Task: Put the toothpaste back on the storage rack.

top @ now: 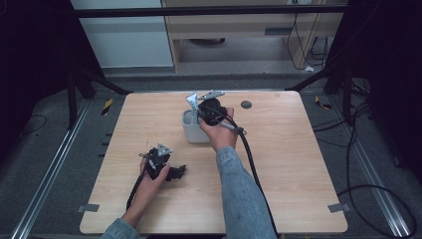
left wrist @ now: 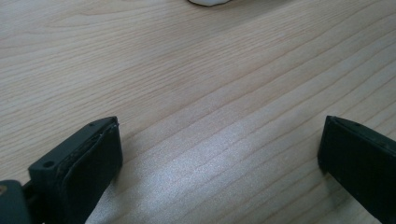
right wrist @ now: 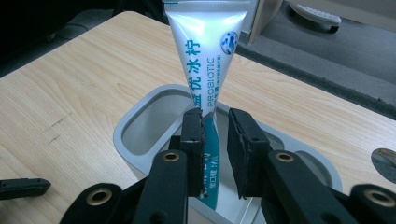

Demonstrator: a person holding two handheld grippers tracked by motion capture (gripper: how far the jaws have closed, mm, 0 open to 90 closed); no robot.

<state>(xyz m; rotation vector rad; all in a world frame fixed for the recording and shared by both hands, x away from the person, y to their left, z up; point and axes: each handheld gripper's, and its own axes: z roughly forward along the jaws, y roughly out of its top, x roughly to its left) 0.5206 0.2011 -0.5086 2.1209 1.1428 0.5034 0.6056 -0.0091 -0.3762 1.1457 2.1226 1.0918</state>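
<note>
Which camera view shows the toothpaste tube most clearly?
The right gripper view: the toothpaste tube stands in the grey holder, its print readable, between the right claw jaws. In the high view the tube is a small silver shape above the hand.

My wooden table (top: 298, 164) carries a small dark round disc (top: 246, 104) near its far edge; beyond it I see grey floor (top: 249, 64), a pale cabinet (top: 239, 25); black cables (top: 378, 194) trail at the right.
</note>
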